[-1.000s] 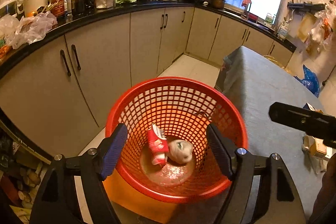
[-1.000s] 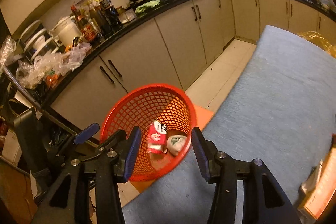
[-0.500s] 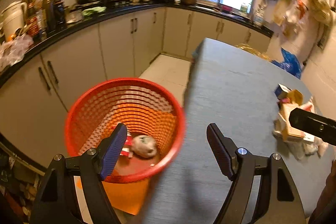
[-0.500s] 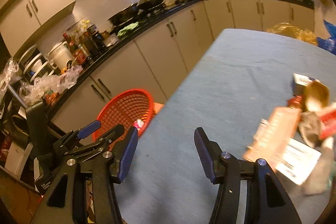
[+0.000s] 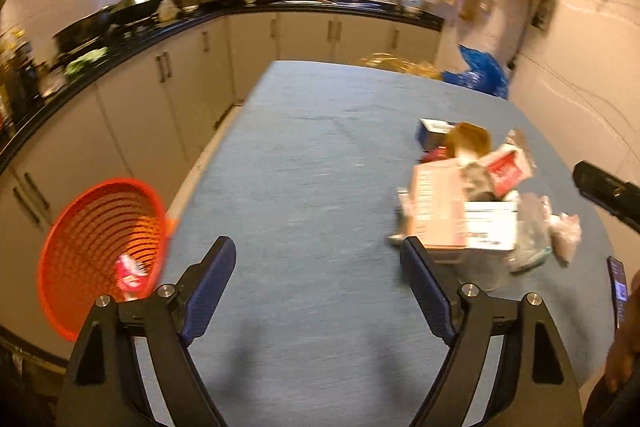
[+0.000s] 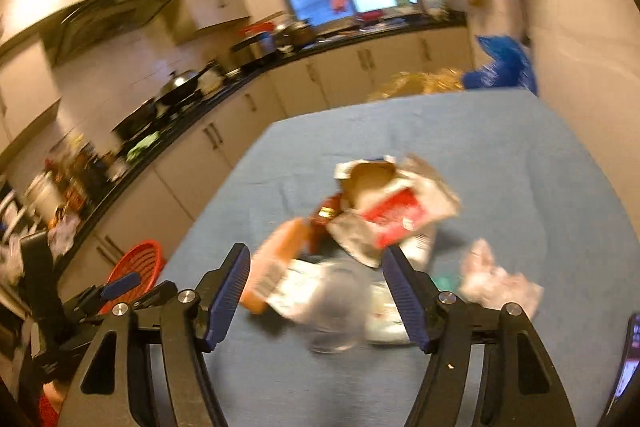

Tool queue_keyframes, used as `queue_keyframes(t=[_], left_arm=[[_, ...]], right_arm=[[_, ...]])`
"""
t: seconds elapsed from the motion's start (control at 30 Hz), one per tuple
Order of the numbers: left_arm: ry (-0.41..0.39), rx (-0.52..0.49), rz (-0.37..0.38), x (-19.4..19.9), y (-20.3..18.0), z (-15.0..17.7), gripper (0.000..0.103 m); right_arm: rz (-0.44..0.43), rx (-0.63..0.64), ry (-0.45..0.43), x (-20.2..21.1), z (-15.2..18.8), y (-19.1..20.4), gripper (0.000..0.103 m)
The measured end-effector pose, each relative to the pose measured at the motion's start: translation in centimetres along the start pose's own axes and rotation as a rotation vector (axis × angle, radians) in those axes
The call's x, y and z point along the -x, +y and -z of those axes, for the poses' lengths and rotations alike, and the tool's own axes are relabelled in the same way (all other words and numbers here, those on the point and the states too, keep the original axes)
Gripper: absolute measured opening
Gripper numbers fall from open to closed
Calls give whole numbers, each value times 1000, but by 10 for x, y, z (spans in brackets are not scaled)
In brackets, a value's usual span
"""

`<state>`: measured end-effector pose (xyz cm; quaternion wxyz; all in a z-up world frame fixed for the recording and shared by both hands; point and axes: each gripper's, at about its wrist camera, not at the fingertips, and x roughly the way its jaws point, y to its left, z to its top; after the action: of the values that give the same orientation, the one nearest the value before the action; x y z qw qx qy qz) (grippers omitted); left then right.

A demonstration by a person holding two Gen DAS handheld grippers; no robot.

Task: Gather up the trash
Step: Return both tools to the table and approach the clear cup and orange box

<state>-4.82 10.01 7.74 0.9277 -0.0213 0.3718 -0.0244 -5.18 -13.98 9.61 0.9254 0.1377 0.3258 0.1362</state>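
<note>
A pile of trash lies on the blue table: cardboard boxes, a red and white wrapper and crumpled plastic. It also shows in the right wrist view, blurred. The red mesh basket stands off the table's left edge with a red wrapper inside; it also shows in the right wrist view. My left gripper is open and empty over the table, left of the pile. My right gripper is open and empty, just short of the pile.
Cream cabinets under a black counter with pans and bottles run along the left and back. A blue bag and a yellow bag sit beyond the table's far end. A phone lies at the table's right edge.
Both grippers have swung right, away from the red basket and toward the trash pile on the table. Both stayed open and empty.
</note>
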Motion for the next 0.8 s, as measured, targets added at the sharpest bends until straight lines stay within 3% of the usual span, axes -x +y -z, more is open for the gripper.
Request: queue_keyframes(t=[0.2,0.5,0.57,0.6,0.8], left_arm=[[12,-38,24,-10,-32,-9,84],[38,-35,29,-19,-31,-8,85],[48,-28,37,-22,-29,-9,85],[51,-25,43,-23,-29,-10,85],[70,-28,87,-29,-30,-12,85]], right_arm=[[5,-36,45,-16,12,-15,80],[-14,-9,101,-51,24,-14,79],[-30,-2,109,-56,26,-12,60],[-36,3,119,-58,26,-11,55],[-83,32,77,-41,26,-8,55]])
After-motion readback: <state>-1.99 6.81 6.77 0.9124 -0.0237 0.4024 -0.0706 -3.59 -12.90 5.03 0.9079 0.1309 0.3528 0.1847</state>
